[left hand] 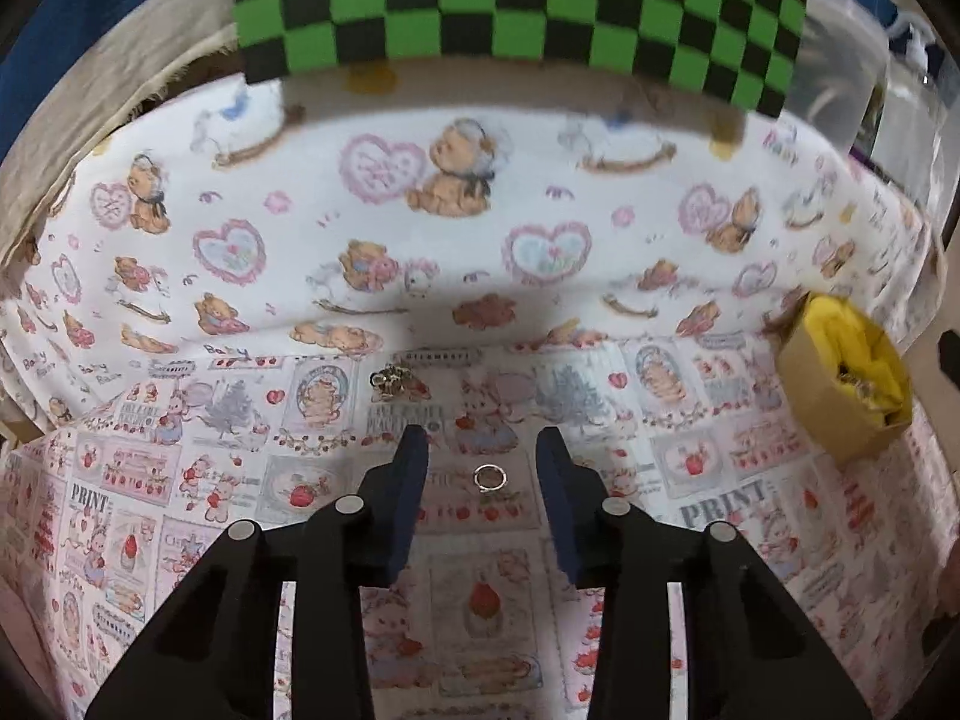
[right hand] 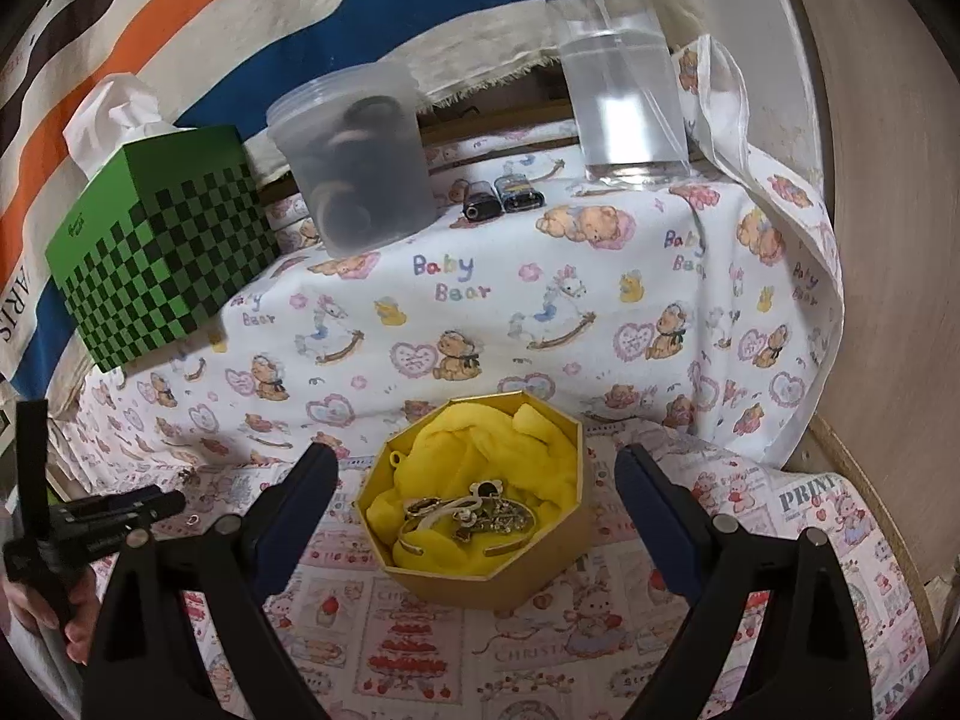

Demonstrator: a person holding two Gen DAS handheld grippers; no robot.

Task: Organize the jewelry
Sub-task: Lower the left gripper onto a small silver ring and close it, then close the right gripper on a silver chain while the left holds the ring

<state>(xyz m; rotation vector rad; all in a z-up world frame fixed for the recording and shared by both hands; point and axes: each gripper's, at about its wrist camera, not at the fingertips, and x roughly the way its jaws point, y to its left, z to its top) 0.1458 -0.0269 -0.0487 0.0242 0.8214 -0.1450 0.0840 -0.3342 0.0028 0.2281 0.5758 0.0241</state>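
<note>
Blue-padded, the left gripper (left hand: 483, 441) stands part-spread around a small ring (left hand: 490, 477) lying on the printed cloth (left hand: 600, 228), seemingly untouched, while the right gripper (right hand: 474, 468) is spread wide before the octagonal box (right hand: 480, 570) of jewelry (right hand: 474, 510) on yellow cloth.

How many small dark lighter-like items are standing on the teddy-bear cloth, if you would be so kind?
2: the left dark item and the right dark item, side by side between the plastic tub and the clear bottle. More may be hidden behind the tub.
</note>
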